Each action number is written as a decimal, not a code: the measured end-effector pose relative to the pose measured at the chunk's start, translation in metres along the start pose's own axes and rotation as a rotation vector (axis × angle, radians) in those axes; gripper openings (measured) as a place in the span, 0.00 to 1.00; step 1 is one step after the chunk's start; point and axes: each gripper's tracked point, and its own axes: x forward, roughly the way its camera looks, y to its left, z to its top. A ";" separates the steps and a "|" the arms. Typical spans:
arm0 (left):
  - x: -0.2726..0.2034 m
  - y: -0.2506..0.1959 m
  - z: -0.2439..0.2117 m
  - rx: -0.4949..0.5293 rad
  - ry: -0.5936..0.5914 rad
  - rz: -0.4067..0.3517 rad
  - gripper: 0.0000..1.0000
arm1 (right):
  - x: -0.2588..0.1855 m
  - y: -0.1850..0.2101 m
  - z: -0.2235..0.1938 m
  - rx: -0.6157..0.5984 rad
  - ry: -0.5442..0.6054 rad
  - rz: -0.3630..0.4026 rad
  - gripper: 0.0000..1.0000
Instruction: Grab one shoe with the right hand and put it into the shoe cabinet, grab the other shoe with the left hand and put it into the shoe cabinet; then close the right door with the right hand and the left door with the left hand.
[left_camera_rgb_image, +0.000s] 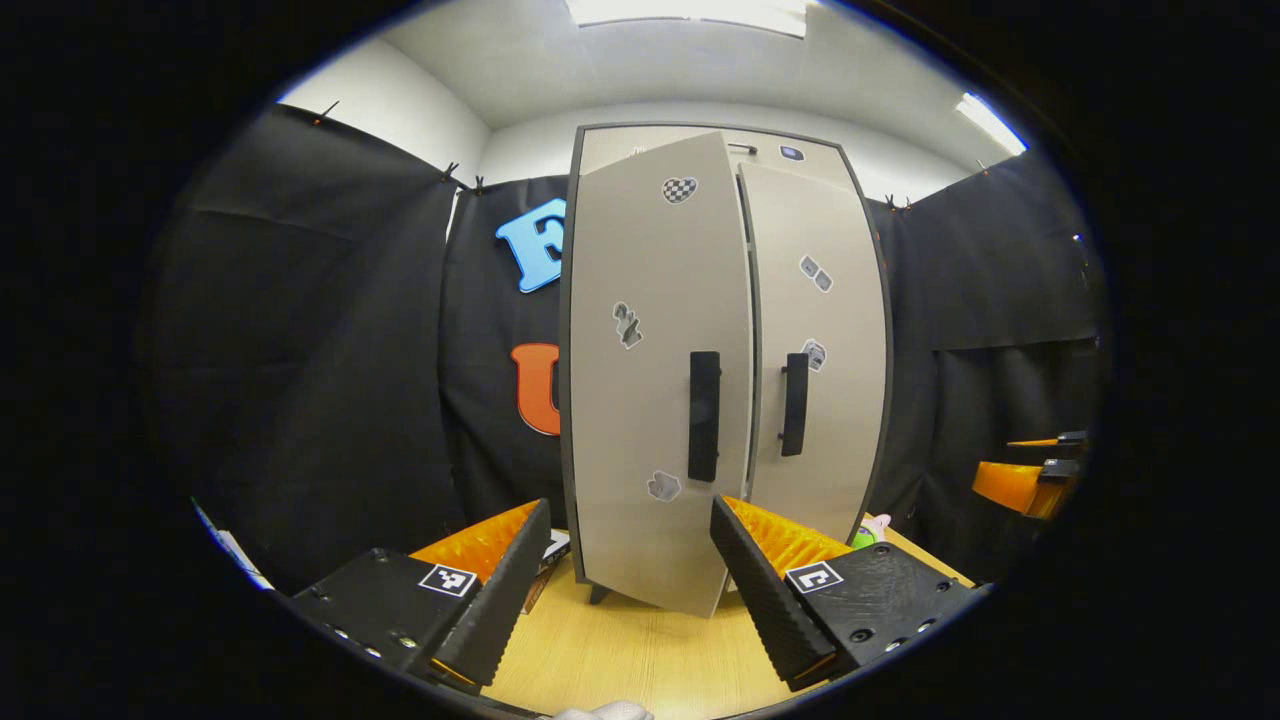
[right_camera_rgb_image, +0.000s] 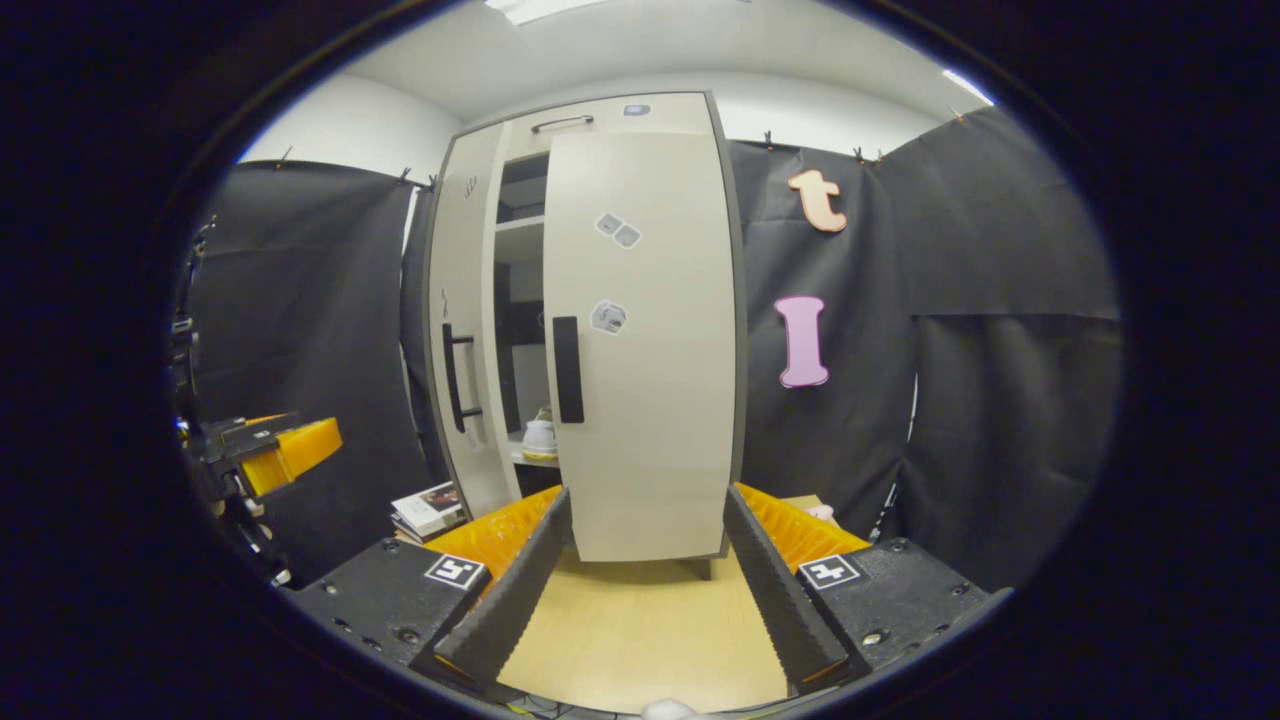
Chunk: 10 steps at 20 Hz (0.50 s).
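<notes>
The beige shoe cabinet (left_camera_rgb_image: 720, 330) stands on the wooden table. In the left gripper view its left door (left_camera_rgb_image: 650, 380) hangs ajar, swung out toward me, and the right door (left_camera_rgb_image: 820, 350) sits nearly flush. My left gripper (left_camera_rgb_image: 630, 590) is open just in front of the left door's lower edge, holding nothing. In the right gripper view the right door (right_camera_rgb_image: 640, 350) looks closed, and through the gap beside it a white shoe (right_camera_rgb_image: 540, 435) rests on a shelf. My right gripper (right_camera_rgb_image: 645, 590) is open and empty, facing that door.
Each door carries a black handle (left_camera_rgb_image: 704, 415) (right_camera_rgb_image: 567, 369). A stack of books (right_camera_rgb_image: 430, 510) lies on the table left of the cabinet. A small pink and green object (left_camera_rgb_image: 870, 530) sits by its right foot. The other gripper (right_camera_rgb_image: 280, 450) shows at the left.
</notes>
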 end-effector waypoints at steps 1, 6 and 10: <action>-0.007 0.001 -0.002 0.001 0.005 0.003 0.96 | -0.001 0.000 0.001 0.000 -0.005 -0.003 0.99; -0.027 -0.004 -0.020 0.001 0.040 -0.012 0.96 | -0.004 0.003 -0.007 0.005 0.009 -0.012 0.99; -0.031 -0.011 -0.025 -0.013 0.054 -0.031 0.96 | -0.007 0.005 -0.005 -0.007 0.012 -0.015 0.99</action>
